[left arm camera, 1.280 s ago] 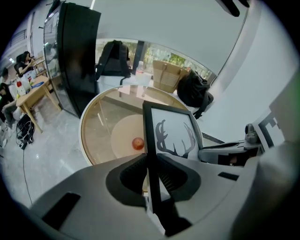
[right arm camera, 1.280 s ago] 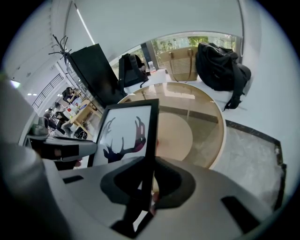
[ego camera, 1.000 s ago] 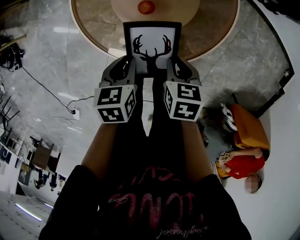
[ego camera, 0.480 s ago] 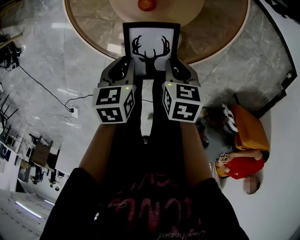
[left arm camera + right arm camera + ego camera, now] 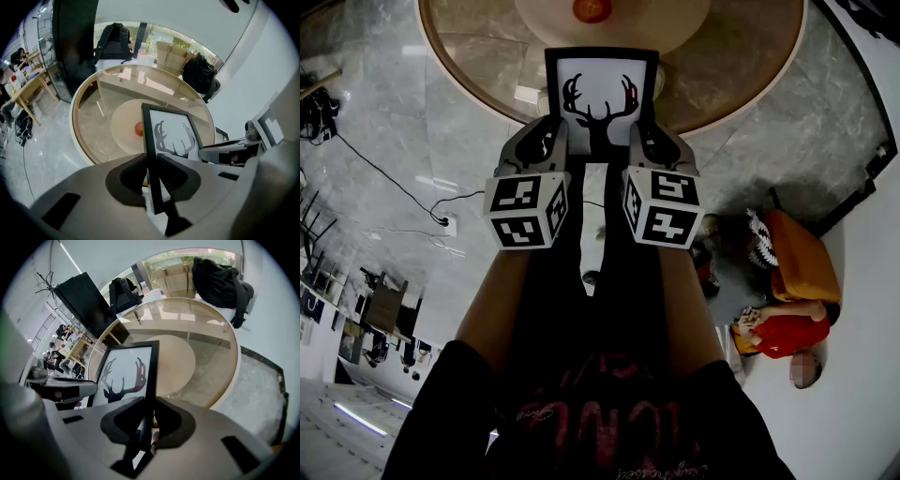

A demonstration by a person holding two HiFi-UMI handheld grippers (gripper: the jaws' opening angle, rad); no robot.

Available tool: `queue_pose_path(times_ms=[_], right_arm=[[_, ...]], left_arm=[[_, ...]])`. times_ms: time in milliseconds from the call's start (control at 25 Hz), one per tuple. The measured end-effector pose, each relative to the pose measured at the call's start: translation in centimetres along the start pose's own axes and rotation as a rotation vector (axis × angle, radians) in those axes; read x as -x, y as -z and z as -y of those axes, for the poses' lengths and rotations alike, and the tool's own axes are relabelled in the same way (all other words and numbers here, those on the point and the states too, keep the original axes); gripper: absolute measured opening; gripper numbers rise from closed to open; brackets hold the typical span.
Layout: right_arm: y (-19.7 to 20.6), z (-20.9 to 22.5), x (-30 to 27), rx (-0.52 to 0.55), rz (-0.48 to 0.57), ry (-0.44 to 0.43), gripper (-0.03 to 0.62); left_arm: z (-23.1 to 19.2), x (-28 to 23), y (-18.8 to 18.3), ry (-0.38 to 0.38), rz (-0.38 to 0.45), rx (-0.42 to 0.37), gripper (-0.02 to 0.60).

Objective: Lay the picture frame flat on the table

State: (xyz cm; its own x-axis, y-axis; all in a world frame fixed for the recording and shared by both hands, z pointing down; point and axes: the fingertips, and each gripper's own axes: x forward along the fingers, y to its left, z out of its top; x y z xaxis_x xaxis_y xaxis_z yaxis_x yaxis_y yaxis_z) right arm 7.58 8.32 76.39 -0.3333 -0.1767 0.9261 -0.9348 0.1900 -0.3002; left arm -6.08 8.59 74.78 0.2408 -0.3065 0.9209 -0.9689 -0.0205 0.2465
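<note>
- Gripping the left edge of the picture frame (image 5: 602,86), the left gripper (image 5: 548,131) had its jaws closed on the black border.
- The right gripper (image 5: 651,131) clamped the right edge likewise.
- The frame was over the near edge of the round table (image 5: 741,84).

Picture frame (image 5: 600,92): held up ahead of you, at the near edge of the table (image 5: 478,56). Your left gripper (image 5: 551,129) clamps its left side, your right gripper (image 5: 649,129) its right side. Small round item (image 5: 592,9): on the table, beyond the frame.
</note>
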Motion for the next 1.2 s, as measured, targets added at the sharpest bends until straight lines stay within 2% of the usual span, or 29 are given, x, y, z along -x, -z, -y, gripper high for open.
queue_pose_path(times_ms=[280,520,760,1000,1200], right_arm=[[0.4,0.2,-0.4,0.007,-0.011,0.005,0.081],[0.5,0.2,-0.7,0.010,-0.016,0.007,0.081],[0.7,0.2,-0.7,0.027,-0.016,0.011,0.081],[0.4,0.4,-0.7,0.028,-0.008,0.011,0.081],[0.3,0.4,-0.6,0.044,0.001,0.012,0.081]], left_arm=[[-0.1,-0.5,0.8,-0.008,-0.007,0.042,0.072],[-0.3,-0.9,0.7,-0.017,-0.012,0.023,0.072],[-0.3,-1.0,1.9,-0.042,-0.027,0.040,0.072],[-0.2,-1.1,0.9,-0.061,-0.010,-0.008,0.072],[-0.2,-0.9,1.2,-0.059,-0.017,-0.011,0.072]])
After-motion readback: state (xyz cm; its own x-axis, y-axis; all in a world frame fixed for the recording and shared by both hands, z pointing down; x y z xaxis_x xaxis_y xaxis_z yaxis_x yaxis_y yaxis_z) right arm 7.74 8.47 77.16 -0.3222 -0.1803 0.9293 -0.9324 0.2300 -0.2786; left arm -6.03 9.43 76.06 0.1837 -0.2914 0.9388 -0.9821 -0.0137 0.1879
